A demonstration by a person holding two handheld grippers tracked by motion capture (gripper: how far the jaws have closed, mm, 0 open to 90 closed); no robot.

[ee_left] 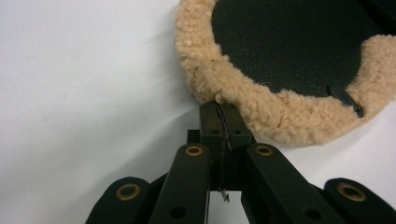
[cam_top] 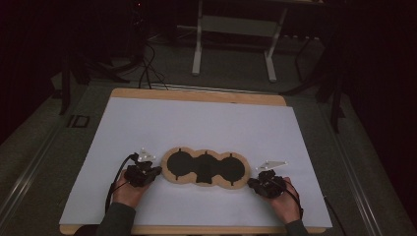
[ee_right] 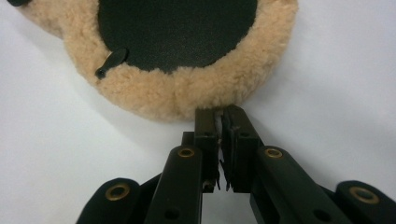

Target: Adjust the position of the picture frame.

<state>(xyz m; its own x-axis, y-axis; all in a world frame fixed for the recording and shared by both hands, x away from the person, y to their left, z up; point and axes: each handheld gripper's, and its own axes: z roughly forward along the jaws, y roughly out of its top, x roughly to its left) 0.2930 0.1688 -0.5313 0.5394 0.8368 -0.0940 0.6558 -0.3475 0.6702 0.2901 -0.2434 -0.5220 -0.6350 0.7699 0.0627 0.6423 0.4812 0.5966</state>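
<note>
A mat (cam_top: pixel 204 168) of three joined round black lobes rimmed in tan fleece lies flat on the white sheet near the front. My left gripper (cam_top: pixel 156 171) sits at its left end, jaws shut, with the tips (ee_left: pixel 219 109) touching the fleece rim (ee_left: pixel 243 100). At the mat's right end my right gripper (cam_top: pixel 251 182) is shut to a thin slit, and its tips (ee_right: pixel 219 114) meet the fleece rim (ee_right: pixel 187 95). I cannot tell whether either pair pinches any fleece. A hand holds each gripper from the front edge.
The white sheet (cam_top: pixel 206 123) covers most of a wooden table (cam_top: pixel 196 94). Behind the table stand the pale legs of a desk frame (cam_top: pixel 197 54) on a dark floor, with cables (cam_top: pixel 147 69) at the back left.
</note>
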